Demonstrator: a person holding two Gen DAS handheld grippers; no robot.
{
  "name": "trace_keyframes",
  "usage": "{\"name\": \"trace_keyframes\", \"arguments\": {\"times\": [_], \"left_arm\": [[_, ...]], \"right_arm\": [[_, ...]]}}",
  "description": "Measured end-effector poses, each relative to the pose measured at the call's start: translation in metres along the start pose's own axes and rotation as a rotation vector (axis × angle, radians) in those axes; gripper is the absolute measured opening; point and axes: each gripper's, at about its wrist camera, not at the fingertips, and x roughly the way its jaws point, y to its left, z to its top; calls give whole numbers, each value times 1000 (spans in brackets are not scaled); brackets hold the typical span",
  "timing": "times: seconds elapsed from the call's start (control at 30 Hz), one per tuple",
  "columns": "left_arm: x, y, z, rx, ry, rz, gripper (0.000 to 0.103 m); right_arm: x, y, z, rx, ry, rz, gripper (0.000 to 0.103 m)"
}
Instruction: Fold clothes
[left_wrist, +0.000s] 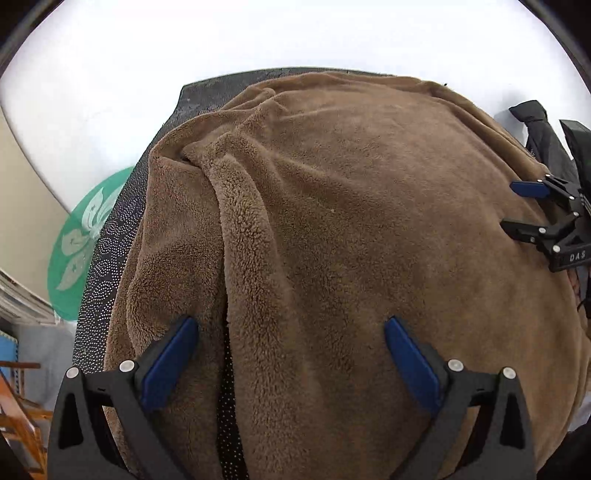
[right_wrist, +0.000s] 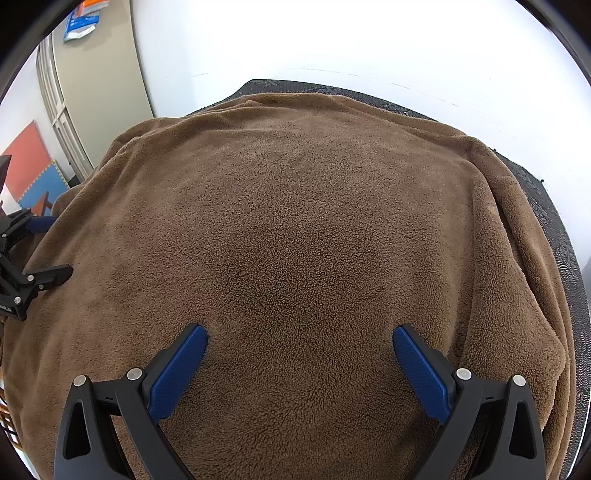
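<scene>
Covering the dark dotted mat (left_wrist: 107, 266), brown fleece (left_wrist: 369, 229) meets white wall (right_wrist: 332, 44).

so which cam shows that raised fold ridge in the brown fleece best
The left wrist view: the fold ridge runs toward the open left tool, dotted mat showing beside it. The right wrist view shows only smooth brown fleece with edge wrinkles; that ridge isn't visible.

Your left gripper (left_wrist: 290, 325) and right gripper (right_wrist: 299, 332) match: black angular frames with triangular cut-outs, silver pivot screws, and blue textured pads (right_wrist: 421, 373) on each finger. At the left view's right edge, the right gripper's body bears white "DAS" lettering.
</scene>
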Motion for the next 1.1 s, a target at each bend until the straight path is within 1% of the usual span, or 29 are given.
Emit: {"name": "trace_keyframes", "arguments": {"times": [0.1,0.17,0.23,0.4,0.47,0.53,0.6,0.67,0.73,0.8,0.83,0.9,0.93,1.0,1.1], "left_arm": [[-14,-14,9,32,-27,-32,102],[-25,-24,17,58,-62,-61,102],[-38,-34,26,74,-94,-109,102],[-52,-58,62,91,-134,-208,102],[-55,-68,77,103,-155,-220,102],[-56,-75,87,99,-165,-240,102],[-50,-80,97,79,-162,-261,102],[-36,-83,102,60,-146,-276,102],[-21,-87,108,41,-130,-292,102],[-7,-90,113,22,-115,-307,102],[2,-91,114,2,-97,-306,102],[21,-90,114,-41,-67,-303,102],[30,-90,114,-63,-53,-302,102],[38,-90,110,-63,-49,-289,102],[49,-91,104,-61,-44,-268,102]], "right_arm": [[0,0,1,-1,3,1,102],[0,-1,1,-1,4,3,102],[0,-1,0,0,3,3,102],[-2,2,-1,-11,0,-15,102],[-10,1,-3,-27,-16,-18,102],[-29,-7,-8,-32,-63,-27,102],[-52,-21,-16,-17,-114,-37,102],[-80,-43,-30,14,-174,-78,102],[-103,-66,-48,31,-200,-141,102],[-115,-86,-66,37,-185,-250,102],[-116,-97,-75,47,-158,-311,102],[-115,-114,-90,71,-105,-368,102],[-115,-122,-97,87,-88,-382,102],[-114,-128,-103,102,-76,-376,102],[-105,-121,-98,61,-73,-366,102]]}}
